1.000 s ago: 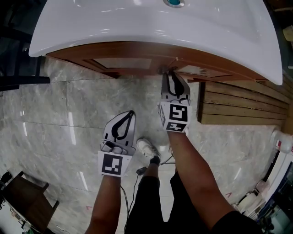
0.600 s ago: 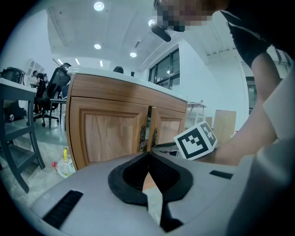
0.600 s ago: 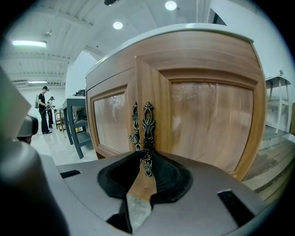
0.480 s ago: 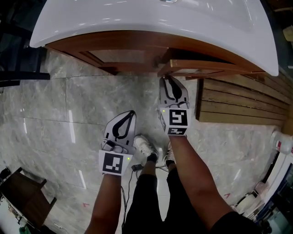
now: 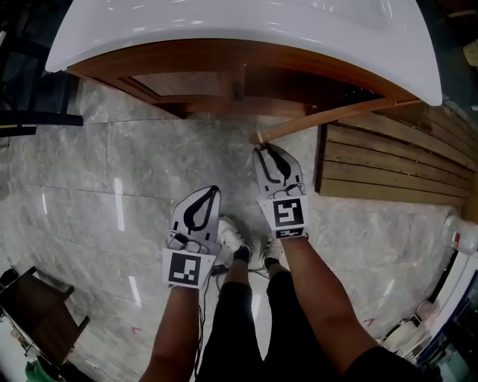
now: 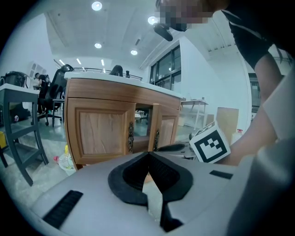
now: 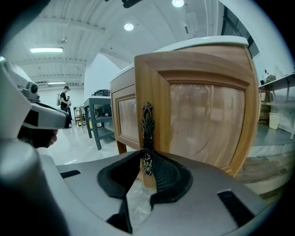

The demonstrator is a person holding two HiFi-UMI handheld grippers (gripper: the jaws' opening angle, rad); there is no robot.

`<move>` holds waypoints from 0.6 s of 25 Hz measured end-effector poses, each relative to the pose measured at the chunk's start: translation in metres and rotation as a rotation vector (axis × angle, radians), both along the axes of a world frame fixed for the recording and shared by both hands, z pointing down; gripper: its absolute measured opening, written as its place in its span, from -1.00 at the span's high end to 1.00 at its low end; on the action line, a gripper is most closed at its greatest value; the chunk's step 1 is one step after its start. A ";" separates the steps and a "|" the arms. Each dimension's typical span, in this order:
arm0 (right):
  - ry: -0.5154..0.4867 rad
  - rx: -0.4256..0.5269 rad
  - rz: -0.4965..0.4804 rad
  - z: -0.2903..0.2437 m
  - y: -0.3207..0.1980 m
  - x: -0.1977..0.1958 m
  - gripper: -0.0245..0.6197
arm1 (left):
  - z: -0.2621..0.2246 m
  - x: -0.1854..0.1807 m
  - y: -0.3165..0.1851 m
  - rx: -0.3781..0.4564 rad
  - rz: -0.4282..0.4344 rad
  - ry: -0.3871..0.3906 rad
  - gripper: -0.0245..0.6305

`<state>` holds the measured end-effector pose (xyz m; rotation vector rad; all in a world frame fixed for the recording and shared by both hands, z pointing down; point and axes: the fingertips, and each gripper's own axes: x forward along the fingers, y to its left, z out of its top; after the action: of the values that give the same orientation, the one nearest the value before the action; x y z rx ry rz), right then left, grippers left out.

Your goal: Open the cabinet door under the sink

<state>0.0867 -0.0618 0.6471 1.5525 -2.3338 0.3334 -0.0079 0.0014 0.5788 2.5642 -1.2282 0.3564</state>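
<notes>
The wooden cabinet under the white sink [image 5: 224, 19] has two doors. Its right door [image 5: 336, 116] stands swung out, its edge toward me. My right gripper [image 5: 263, 149] is shut on that door's dark ornate handle [image 7: 146, 133], whose lower end sits between the black pads [image 7: 168, 173] of the right gripper [image 7: 146, 159]. The left door [image 6: 99, 131] is closed. Lower and to the left, my left gripper [image 5: 213, 190] hangs over the floor, apart from the cabinet; in its own view the left gripper [image 6: 148, 154] is shut on nothing.
A slatted wooden platform [image 5: 373, 168] lies on the marble floor right of the cabinet. A dark piece of furniture [image 5: 37, 313] stands at the lower left. The person's shoes [image 5: 231, 235] are between the grippers. A grey table [image 7: 99, 115] stands beyond the cabinet.
My right gripper has drawn back toward me with the handle, and the right door has swung out from nearly closed to wide open. The left gripper has drifted back a little.
</notes>
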 end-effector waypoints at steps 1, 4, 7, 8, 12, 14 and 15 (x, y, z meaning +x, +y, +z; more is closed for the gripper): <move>-0.002 -0.003 -0.013 0.000 0.005 0.001 0.64 | 0.001 0.003 0.003 -0.003 -0.001 -0.001 0.86; -0.005 -0.007 -0.062 0.001 0.020 0.004 0.64 | 0.003 0.010 0.014 -0.006 -0.007 -0.006 0.86; -0.011 -0.008 -0.113 0.001 0.031 0.009 0.64 | 0.004 0.018 0.024 -0.002 -0.017 -0.014 0.86; -0.014 -0.009 -0.128 0.001 0.036 0.011 0.64 | 0.003 0.021 0.027 -0.001 -0.023 -0.015 0.86; -0.015 -0.013 -0.186 0.001 0.057 0.021 0.64 | 0.002 0.028 0.040 -0.005 -0.039 -0.022 0.86; -0.013 -0.002 -0.222 0.000 0.070 0.027 0.64 | 0.003 0.030 0.046 -0.011 -0.045 -0.026 0.86; -0.011 0.010 -0.244 -0.001 0.076 0.031 0.64 | 0.003 0.032 0.048 -0.012 -0.047 -0.031 0.86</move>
<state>0.1173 0.0143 0.6462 1.2536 -2.5015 0.2718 0.0237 0.0493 0.5818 2.5245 -1.2906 0.3932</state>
